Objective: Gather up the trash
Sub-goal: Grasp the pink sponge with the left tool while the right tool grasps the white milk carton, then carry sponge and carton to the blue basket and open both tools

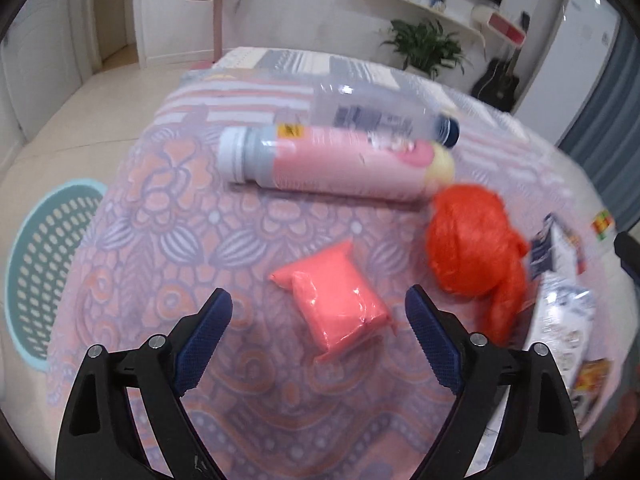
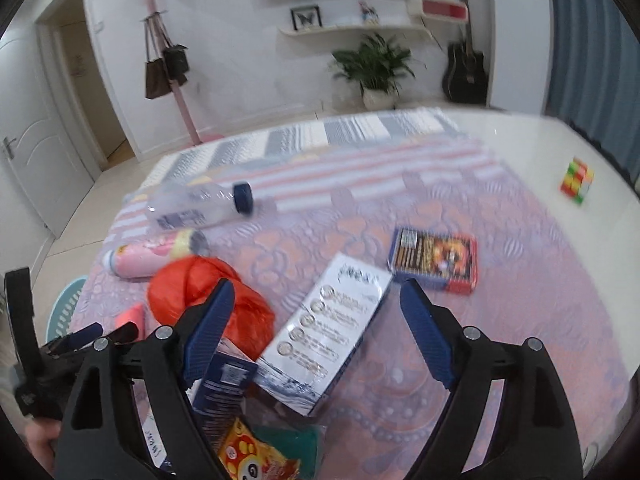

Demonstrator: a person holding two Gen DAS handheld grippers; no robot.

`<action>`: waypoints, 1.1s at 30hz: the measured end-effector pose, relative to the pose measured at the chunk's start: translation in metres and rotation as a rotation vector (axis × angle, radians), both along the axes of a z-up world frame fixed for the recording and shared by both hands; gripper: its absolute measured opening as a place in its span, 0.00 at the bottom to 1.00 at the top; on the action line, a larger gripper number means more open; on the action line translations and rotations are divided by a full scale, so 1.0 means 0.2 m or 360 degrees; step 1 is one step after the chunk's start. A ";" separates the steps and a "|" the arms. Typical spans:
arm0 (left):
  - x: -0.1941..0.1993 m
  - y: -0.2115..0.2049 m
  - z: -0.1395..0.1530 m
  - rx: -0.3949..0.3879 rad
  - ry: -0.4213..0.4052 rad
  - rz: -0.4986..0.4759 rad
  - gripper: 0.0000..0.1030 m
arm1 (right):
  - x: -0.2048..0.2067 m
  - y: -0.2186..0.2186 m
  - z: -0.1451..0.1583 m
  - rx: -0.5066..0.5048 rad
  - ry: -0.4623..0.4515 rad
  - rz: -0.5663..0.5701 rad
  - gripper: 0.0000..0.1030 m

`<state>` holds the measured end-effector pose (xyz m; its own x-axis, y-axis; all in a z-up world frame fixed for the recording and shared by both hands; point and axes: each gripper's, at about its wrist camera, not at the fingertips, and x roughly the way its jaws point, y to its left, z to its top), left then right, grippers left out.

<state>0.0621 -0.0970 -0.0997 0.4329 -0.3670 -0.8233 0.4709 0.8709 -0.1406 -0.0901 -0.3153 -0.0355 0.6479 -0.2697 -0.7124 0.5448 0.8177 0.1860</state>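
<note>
My left gripper [image 1: 319, 300] stands open over a patterned cloth, and a small pink packet [image 1: 334, 306] lies between its spread fingers, untouched. Beyond the packet lie a pink bottle [image 1: 332, 162], a clear bottle [image 1: 384, 114] with a dark blue cap, and a crumpled orange bag [image 1: 472, 248]. My right gripper [image 2: 316, 294] is open above a white and blue carton [image 2: 332, 330], without touching it. The orange bag [image 2: 192, 284] sits left of the carton, behind the left finger. A red and blue box [image 2: 436, 260] lies flat further right. Snack wrappers [image 2: 256, 452] lie under the gripper.
A teal perforated basket [image 1: 48, 268] stands on the floor off the cloth's left edge. A colourful cube [image 2: 576, 180] rests on the bare white top at the right. A plant [image 2: 374, 64], guitar [image 2: 464, 68], shelf and coat stand line the far wall.
</note>
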 end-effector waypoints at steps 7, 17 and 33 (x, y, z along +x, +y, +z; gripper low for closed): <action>-0.02 -0.05 -0.05 0.0185 -0.0115 -0.0009 0.46 | 0.06 0.00 -0.18 0.0107 0.0131 -0.0044 0.78; -0.01 0.04 0.00 0.0086 -0.0123 0.0039 0.37 | 0.13 -0.09 -0.31 0.0334 0.0203 -0.0059 0.77; -0.01 0.18 0.16 -0.0088 -0.0212 0.0055 0.37 | 0.29 -0.08 -0.29 0.0325 0.0429 -0.0003 0.54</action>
